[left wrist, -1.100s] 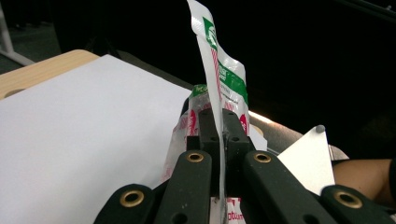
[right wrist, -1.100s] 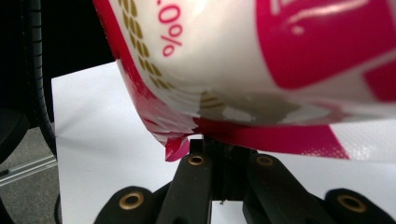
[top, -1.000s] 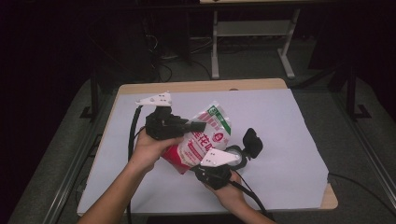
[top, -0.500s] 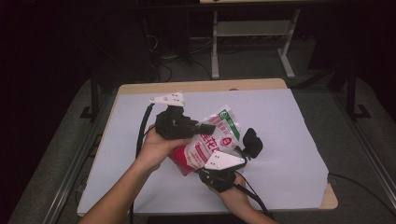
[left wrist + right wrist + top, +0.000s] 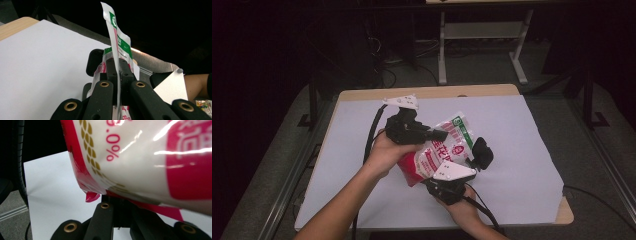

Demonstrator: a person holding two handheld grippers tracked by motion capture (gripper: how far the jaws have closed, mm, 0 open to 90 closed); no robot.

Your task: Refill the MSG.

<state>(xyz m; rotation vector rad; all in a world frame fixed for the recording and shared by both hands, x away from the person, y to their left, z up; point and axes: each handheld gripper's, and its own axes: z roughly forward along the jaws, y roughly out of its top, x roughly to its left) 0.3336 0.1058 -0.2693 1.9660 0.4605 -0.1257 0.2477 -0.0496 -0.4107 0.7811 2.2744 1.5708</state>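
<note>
A plastic bag (image 5: 439,152), white with red print and a green top band, hangs tilted above the white sheet (image 5: 522,150), stretched between both grippers. My left gripper (image 5: 441,135) comes in from the left and is shut on the bag's upper edge. In the left gripper view the thin film (image 5: 115,42) rises from between the closed jaws of the left gripper (image 5: 119,65). My right gripper (image 5: 428,175) is below the bag and shut on its red bottom corner. The bag (image 5: 150,157) bulges over the right gripper (image 5: 119,203).
A black rounded object (image 5: 482,152) lies on the sheet just right of the bag, and shows again as the black object (image 5: 93,61). The wooden table edge (image 5: 432,92) runs along the back. A metal stand (image 5: 482,35) sits on the floor beyond.
My left hand has shifted to the right with the bag's top edge, and the bag has swung right with it. The right hand has stayed put.
</note>
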